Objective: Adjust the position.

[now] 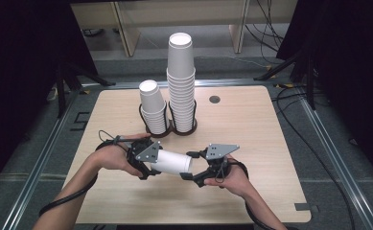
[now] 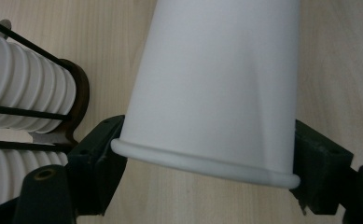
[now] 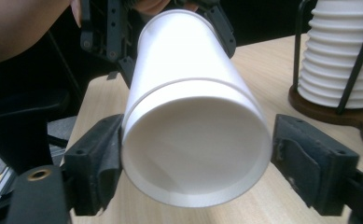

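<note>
- A white paper cup [image 1: 170, 162] lies on its side in the air above the near middle of the table [image 1: 251, 120], held between the two grippers.
- The left gripper [image 1: 145, 160] is clamped on it: in the left gripper view both jaws press the wall just above the rolled rim [image 2: 202, 163].
- The right gripper [image 1: 193, 167] brackets the other end; its jaws stand a little apart, one touching the cup's side, the other with a small gap.
- The cup looks light, thin-walled and easy to crush, with a smooth, slippery wall; I judge the rolled rim the stiffest place to grip, and only gently.
- Toward the far edge stand a short stack of cups [image 1: 153, 108] and a tall stack of cups [image 1: 181, 81], each in a wire holder [image 1: 148, 125].
- Nothing lies between cup and stacks, though the tall one could tip if nudged.
</note>
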A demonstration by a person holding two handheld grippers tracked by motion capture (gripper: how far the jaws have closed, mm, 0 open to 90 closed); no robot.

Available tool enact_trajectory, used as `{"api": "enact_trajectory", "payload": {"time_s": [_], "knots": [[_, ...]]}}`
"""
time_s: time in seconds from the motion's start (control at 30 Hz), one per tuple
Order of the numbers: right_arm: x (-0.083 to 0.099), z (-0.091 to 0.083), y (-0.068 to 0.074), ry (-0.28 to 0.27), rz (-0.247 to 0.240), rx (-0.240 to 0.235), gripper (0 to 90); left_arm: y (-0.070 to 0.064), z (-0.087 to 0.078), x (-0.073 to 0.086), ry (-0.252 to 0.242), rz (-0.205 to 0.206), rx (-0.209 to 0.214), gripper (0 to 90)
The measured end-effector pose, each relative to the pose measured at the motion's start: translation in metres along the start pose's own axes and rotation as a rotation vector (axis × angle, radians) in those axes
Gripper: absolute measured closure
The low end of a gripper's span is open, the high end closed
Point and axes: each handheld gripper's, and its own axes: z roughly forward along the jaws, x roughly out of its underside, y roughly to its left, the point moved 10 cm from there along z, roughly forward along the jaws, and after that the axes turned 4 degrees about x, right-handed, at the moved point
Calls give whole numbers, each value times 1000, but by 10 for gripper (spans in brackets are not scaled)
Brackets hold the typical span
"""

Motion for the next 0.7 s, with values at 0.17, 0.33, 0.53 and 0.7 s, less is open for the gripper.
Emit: {"api": "enact_trajectory", "payload": {"time_s": [0.17, 0.33, 0.53, 0.7], "knots": [[1, -1, 0, 37, -25, 7, 156, 0, -3, 2, 81, 42, 8, 214], [-2, -1, 1, 58, -46, 11, 157, 1, -6, 2, 152, 62, 17, 215], [-4, 0, 1, 79, -60, 39, 158, 1, -6, 5, 236, 55, 34, 214], [-6, 3, 1, 115, -86, 71, 174, 1, -5, 5, 286, 37, 47, 215]]}}
